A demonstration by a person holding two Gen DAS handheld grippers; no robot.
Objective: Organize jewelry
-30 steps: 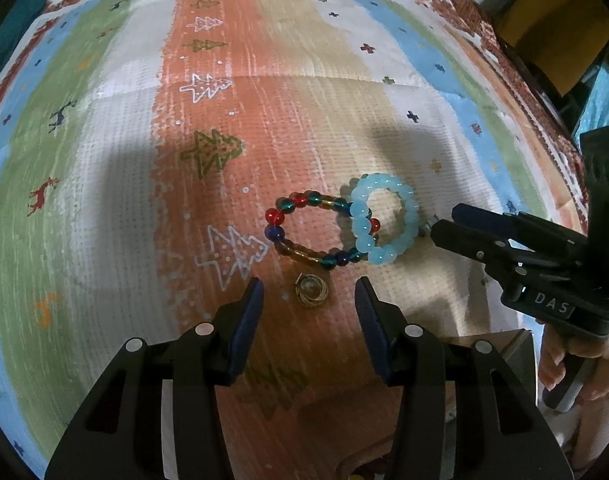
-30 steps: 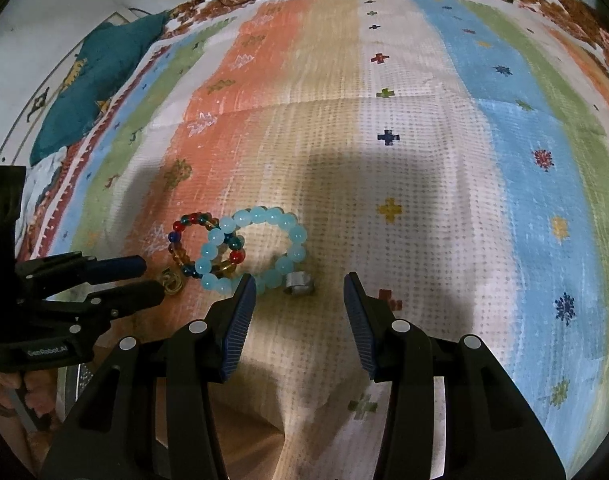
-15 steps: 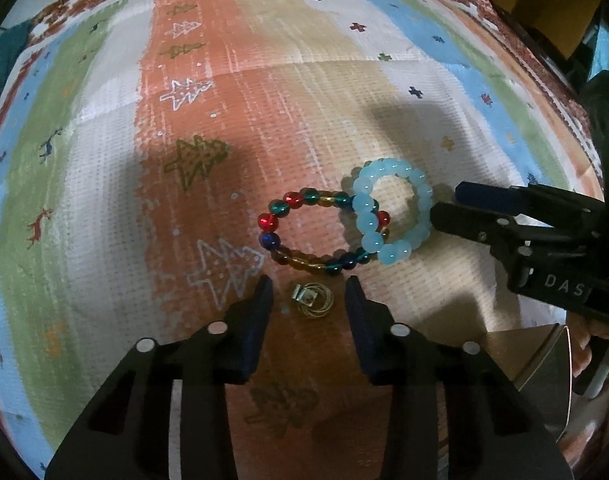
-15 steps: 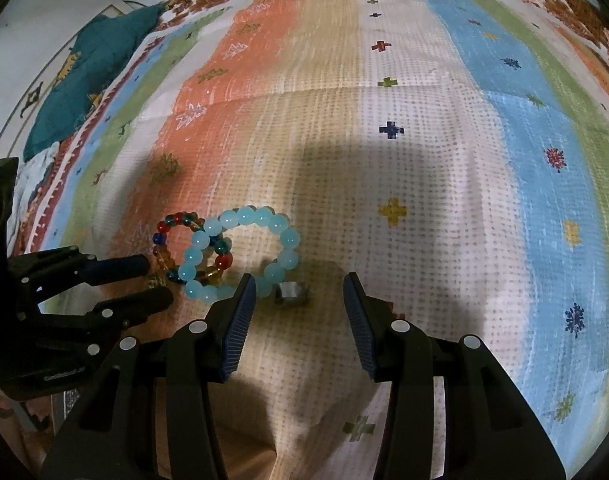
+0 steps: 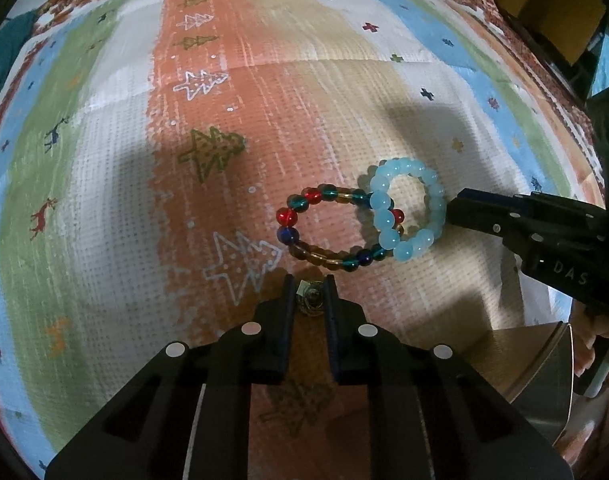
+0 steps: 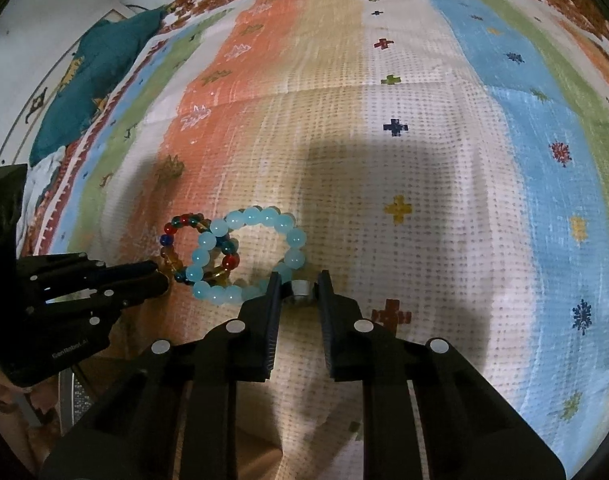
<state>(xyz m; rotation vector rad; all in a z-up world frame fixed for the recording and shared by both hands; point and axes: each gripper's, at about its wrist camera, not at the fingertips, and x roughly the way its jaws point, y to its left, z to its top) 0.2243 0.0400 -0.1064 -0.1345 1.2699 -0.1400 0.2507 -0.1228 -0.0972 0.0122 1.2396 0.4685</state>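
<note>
On the striped cloth [image 5: 104, 184] a bracelet of mixed-colour beads [image 5: 286, 216] lies with a light-blue bead bracelet [image 5: 380, 202] overlapping its right end. Just below them, my left gripper [image 5: 310, 286] is shut on a small gold ring [image 5: 310, 300] that rests on the cloth. In the right wrist view the jaws of my right gripper [image 6: 300, 280] are closing, and both pads touch a silver ring [image 6: 301, 290] beside the light-blue bracelet [image 6: 294, 238]. Each gripper also shows in the other's view: the right gripper [image 5: 452, 208] and the left gripper [image 6: 160, 276].
A shiny metal container corner [image 5: 536, 360] sits at the near right, below the right gripper, with a person's hand [image 5: 600, 328] beside it. A teal cushion [image 6: 92, 80] lies at the cloth's far left edge. A yellow-brown box [image 5: 556, 12] stands beyond the far right edge.
Both grippers have gone from wide open to closed around their rings, the left on the gold one and the right on the silver one. Both hands have edged forward a little.
</note>
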